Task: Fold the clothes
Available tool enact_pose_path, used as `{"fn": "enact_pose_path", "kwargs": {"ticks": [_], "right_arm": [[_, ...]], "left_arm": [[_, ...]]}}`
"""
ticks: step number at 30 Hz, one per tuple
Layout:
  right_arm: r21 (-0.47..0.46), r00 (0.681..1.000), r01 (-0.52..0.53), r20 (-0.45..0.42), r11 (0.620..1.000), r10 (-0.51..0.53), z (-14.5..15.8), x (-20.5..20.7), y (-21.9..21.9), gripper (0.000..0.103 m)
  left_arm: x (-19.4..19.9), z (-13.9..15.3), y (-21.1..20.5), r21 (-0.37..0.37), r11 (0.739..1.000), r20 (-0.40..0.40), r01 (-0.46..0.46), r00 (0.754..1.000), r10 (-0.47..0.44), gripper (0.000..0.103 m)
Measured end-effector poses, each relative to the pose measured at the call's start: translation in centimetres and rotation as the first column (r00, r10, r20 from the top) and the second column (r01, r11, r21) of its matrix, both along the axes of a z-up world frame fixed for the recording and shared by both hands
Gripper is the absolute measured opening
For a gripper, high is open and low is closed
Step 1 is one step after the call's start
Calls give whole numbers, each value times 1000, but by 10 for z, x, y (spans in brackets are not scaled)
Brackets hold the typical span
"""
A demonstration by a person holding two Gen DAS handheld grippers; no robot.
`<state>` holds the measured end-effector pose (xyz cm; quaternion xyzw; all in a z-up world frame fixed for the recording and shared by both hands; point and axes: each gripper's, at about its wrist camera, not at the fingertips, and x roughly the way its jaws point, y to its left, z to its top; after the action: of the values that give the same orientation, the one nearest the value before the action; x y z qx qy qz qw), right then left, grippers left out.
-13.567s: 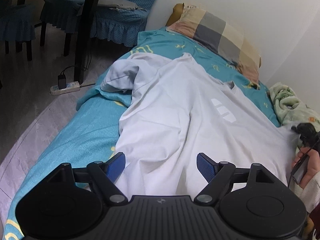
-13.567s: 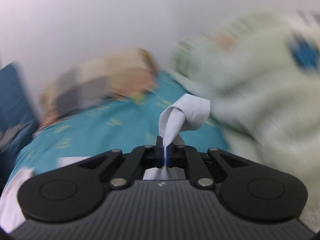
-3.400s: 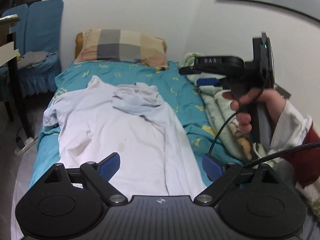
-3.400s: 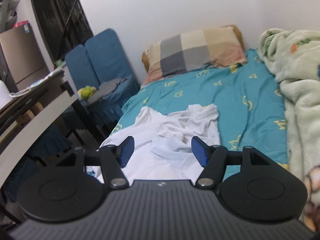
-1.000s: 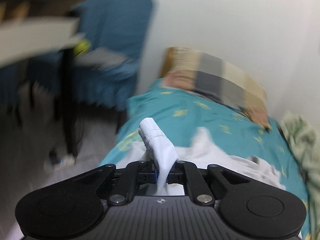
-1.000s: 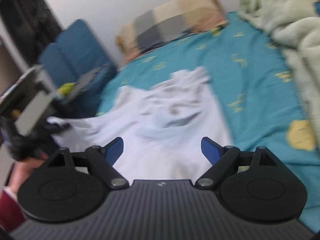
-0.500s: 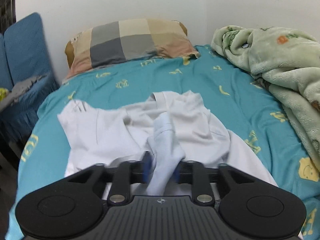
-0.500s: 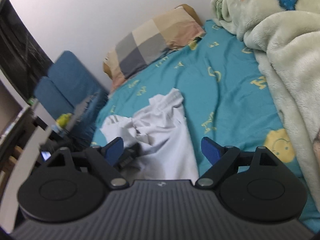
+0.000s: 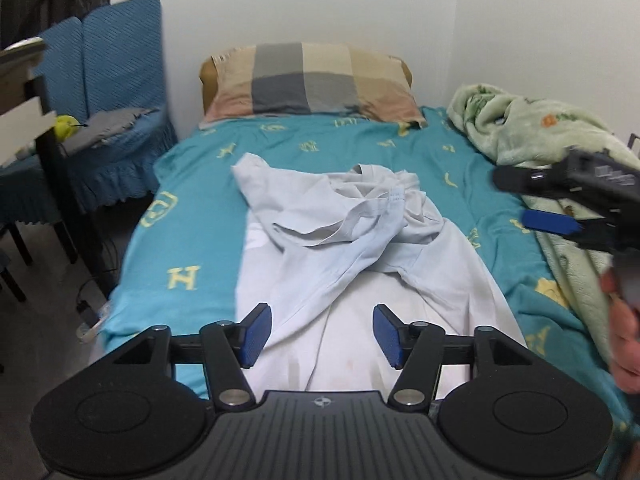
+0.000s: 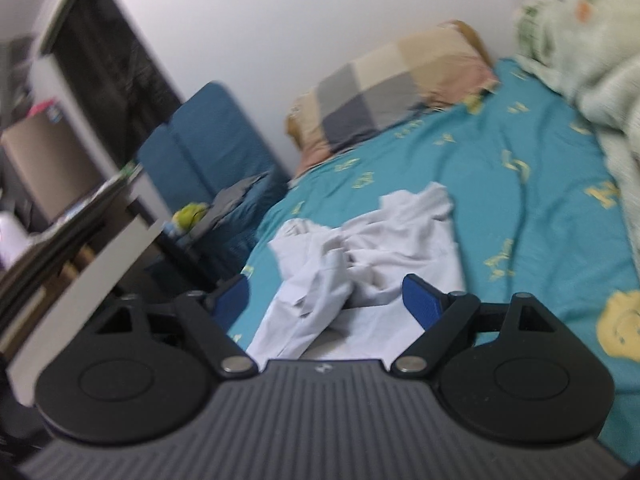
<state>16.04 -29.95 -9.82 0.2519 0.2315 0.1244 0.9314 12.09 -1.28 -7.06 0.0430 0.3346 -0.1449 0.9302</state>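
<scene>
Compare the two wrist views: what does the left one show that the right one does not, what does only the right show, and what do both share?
Only the left view shows the right gripper from outside, with the hand that holds it, beside the blanket. Only the right view shows the dark window and a cardboard box. Both show the white shirt lying crumpled on the teal sheet, the checked pillow, the blue chair, and open fingers holding nothing.

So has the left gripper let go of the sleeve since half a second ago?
Yes. The left gripper is now open, and the sleeve lies across the white shirt, short of the checked pillow.
</scene>
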Motion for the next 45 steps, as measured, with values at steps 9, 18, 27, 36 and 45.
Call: {"fn": "enact_pose_path", "kwargs": {"ticks": [9, 18, 27, 36, 45], "right_arm": [[-196, 992, -120, 13, 973, 125, 11, 25, 70, 59], [-378, 990, -138, -52, 915, 128, -10, 118, 148, 58], [-507, 979, -159, -193, 847, 69, -73, 162, 178, 35], [-432, 996, 35, -61, 901, -68, -30, 164, 130, 3], [-287, 948, 258, -108, 922, -299, -42, 202, 26, 3]], "left_arm": [[-17, 7, 41, -80, 997, 30, 14, 999, -11, 60], [-15, -8, 83, -209, 977, 36, 42, 999, -35, 60], [-6, -23, 111, -285, 959, -31, -10, 1000, 1, 60], [-7, -24, 111, -287, 958, -35, -28, 999, 18, 60], [-7, -30, 93, -243, 970, -29, 5, 999, -13, 60]]}}
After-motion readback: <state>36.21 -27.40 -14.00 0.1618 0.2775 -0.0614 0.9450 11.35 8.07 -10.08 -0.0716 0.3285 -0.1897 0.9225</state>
